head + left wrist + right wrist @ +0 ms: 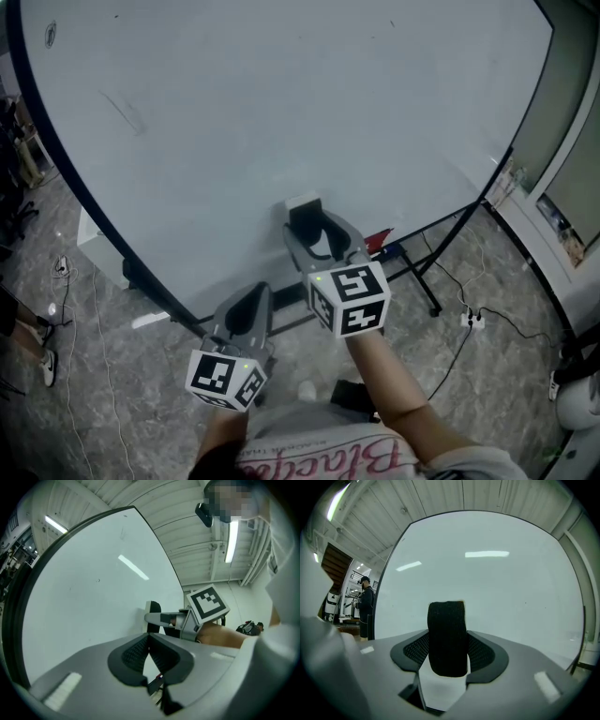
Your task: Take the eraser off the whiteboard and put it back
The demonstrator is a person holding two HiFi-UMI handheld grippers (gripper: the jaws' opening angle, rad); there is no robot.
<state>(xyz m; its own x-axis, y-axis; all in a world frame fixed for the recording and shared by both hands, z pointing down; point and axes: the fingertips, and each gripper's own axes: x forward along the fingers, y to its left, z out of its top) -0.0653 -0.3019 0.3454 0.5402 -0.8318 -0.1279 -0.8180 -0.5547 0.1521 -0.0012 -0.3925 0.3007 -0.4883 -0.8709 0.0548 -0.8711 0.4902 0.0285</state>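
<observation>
Looked like industrial lab or workshop hall: ribbed metal ceiling (454,496), fluorescent tube light (231,541) overhead, large whiteboard (281,103) standing on mottled grey floor (487,412), power strip (473,320) lying loose there.

Whiteboard (281,112) top edge (both corners too) past the head view's frame.

Grey hand-held grippers (255,294) (315,225), black-white marker cubes (225,378) (349,300), lettered shirt (328,457)
</observation>
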